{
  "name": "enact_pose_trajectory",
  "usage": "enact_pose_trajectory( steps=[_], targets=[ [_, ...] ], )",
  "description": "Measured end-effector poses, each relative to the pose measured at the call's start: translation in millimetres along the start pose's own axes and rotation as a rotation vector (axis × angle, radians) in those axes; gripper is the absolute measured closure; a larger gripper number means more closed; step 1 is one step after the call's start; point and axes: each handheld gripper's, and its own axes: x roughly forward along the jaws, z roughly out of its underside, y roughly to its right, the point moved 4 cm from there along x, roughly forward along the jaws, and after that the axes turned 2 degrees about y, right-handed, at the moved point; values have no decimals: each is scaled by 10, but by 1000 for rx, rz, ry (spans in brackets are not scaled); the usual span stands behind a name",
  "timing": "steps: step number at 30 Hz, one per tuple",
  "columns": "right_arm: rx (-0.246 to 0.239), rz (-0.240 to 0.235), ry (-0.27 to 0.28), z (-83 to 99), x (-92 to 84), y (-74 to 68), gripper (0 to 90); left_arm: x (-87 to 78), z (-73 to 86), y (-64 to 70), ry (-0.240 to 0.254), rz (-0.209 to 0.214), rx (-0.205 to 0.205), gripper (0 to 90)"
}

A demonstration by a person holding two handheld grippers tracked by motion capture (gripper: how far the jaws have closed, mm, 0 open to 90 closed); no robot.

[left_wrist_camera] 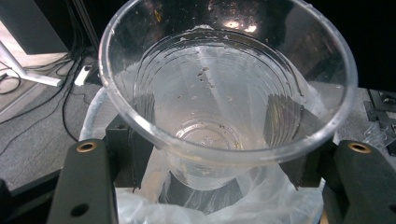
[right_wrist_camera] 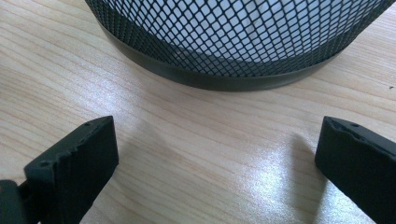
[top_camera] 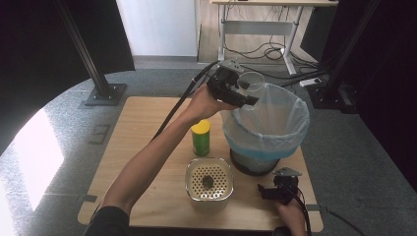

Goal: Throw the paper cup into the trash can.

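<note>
1. The left gripper (top_camera: 244, 90) grasps a clear plastic cup (left_wrist_camera: 219, 93); its fingers (left_wrist_camera: 133, 154) press on the cup's sides.
2. The cup is held tilted above the far rim of the lined mesh bin (top_camera: 268, 129) near the worktop's (top_camera: 147, 147) right edge.
3. The right gripper (top_camera: 265, 192) rests near the front right corner, fingers (right_wrist_camera: 77, 158) spread apart and holding nothing, just before the bin's base.

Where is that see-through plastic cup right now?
In the high view the clear plastic cup is clamped in the left gripper, held up over the far left rim of the bag-lined bin, beyond the yellow-capped green can.
</note>
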Motion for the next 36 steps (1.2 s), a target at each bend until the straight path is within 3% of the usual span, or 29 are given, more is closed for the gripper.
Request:
enact_pose_trajectory(
  steps=[9, 19, 23, 29, 33, 36],
  targets=[
    [-2, -1, -1, 0, -2, 2, 0, 304, 54, -1, -47, 1, -9, 333],
    [-1, 0, -1, 0, -1, 1, 0, 519, 194, 19, -113, -2, 16, 312],
    [-1, 0, -1, 0, -1, 1, 0, 570, 229, 19, -131, 0, 8, 185],
    [-1, 0, -1, 0, -1, 1, 0, 499, 220, 1, -105, 7, -9, 87],
    [-1, 0, -1, 0, -1, 1, 0, 376, 220, -30, -91, -7, -19, 50],
    [-1, 0, -2, 0, -1, 0, 0, 254, 233, -52, -67, 8, -23, 34]
  ],
)
